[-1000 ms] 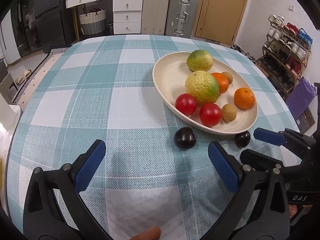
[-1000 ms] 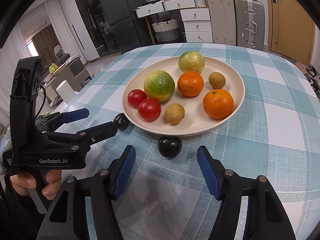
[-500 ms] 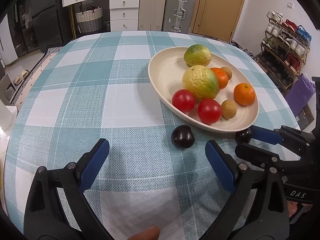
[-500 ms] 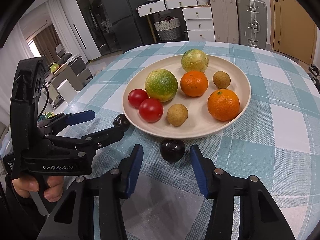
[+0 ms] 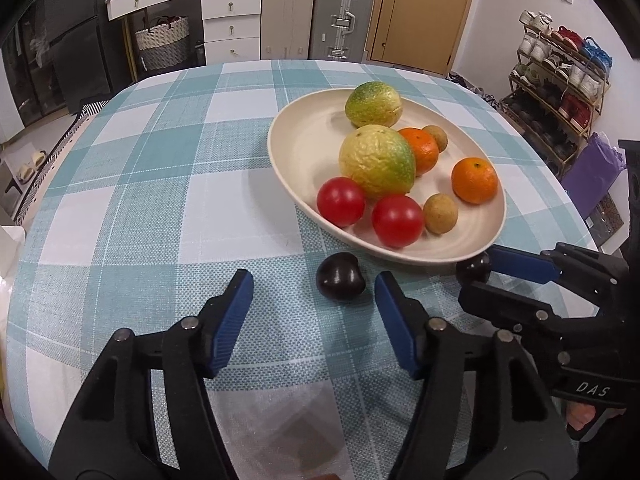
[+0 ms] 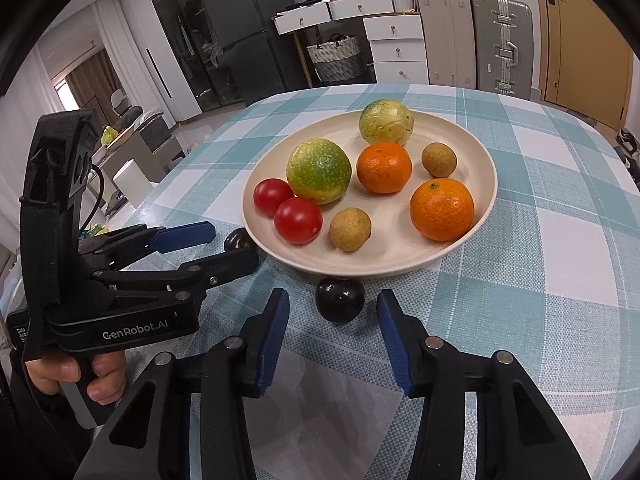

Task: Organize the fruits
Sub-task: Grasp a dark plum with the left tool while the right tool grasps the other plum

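Observation:
A cream plate (image 5: pixel 304 160) (image 6: pixel 484 148) on the checked tablecloth holds two green-yellow fruits, two oranges, two tomatoes and two small brown fruits. Two dark plums lie on the cloth by its near rim. One plum (image 5: pixel 340 282) (image 6: pixel 237 239) lies just ahead of my open left gripper (image 5: pixel 314 316) (image 6: pixel 218 246), toward its right finger. The other plum (image 6: pixel 340 299) (image 5: pixel 474 270) lies just ahead of my open right gripper (image 6: pixel 332 334) (image 5: pixel 478 276), between its blue fingertips. Neither gripper holds anything.
The round table's edge curves close on the left and right. Beyond it stand white drawers (image 5: pixel 232 24), suitcases (image 5: pixel 340 12), a basket (image 5: pixel 162 46) and a shoe rack (image 5: pixel 560 80).
Both grippers have moved forward toward their plums and narrowed their jaws. The plums and the plate have not moved.

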{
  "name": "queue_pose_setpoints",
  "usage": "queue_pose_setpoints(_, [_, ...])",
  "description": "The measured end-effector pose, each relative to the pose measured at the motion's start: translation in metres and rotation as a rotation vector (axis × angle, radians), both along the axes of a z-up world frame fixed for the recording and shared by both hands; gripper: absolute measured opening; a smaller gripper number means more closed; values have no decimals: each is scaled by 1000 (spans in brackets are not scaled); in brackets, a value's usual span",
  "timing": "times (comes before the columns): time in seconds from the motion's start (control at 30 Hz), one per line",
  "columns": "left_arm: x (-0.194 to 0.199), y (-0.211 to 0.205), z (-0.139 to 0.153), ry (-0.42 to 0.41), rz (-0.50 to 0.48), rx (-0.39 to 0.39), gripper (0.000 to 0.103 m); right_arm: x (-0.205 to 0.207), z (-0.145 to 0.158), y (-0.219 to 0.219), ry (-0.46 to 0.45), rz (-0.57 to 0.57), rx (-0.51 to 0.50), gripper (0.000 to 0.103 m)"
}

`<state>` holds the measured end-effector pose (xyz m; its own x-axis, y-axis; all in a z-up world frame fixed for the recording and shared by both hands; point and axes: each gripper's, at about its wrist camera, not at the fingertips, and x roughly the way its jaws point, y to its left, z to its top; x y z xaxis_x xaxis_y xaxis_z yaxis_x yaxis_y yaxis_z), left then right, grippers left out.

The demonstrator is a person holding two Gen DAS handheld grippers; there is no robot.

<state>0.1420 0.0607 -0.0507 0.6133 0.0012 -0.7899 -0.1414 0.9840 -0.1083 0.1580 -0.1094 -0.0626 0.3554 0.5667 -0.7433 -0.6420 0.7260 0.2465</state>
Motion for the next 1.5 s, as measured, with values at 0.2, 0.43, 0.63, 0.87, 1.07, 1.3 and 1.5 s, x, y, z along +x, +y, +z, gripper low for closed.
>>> queue_pose_setpoints(0.2, [1,-8,1,-9,-40,17,40,2,-1,-4,5,-13,3,48])
queue_pose_setpoints(0.43, [0,-14,2,-17,-74,9,26,2,-2,-3,6,-10,3,48])
queue_pose_setpoints(0.63, [-1,-15,4,-29,-79,7,22,1,-2,2,2,-3,1,48])
queue_pose_setpoints(0.87, [-4,-15,5,-36,-86,0,22,0,-2,5,6,3,10,43])
queue_pose_setpoints(1.07, [-7,-13,7,-39,-81,-10,22,0,-3,5,-10,-6,-9,34])
queue_pose_setpoints(1.3, [-12,-13,7,-43,-74,-16,22,1,-3,1,-9,-14,-9,27])
queue_pose_setpoints(1.5, [-18,-13,10,-52,-67,-25,22,-2,-2,1,-12,-3,-10,27])
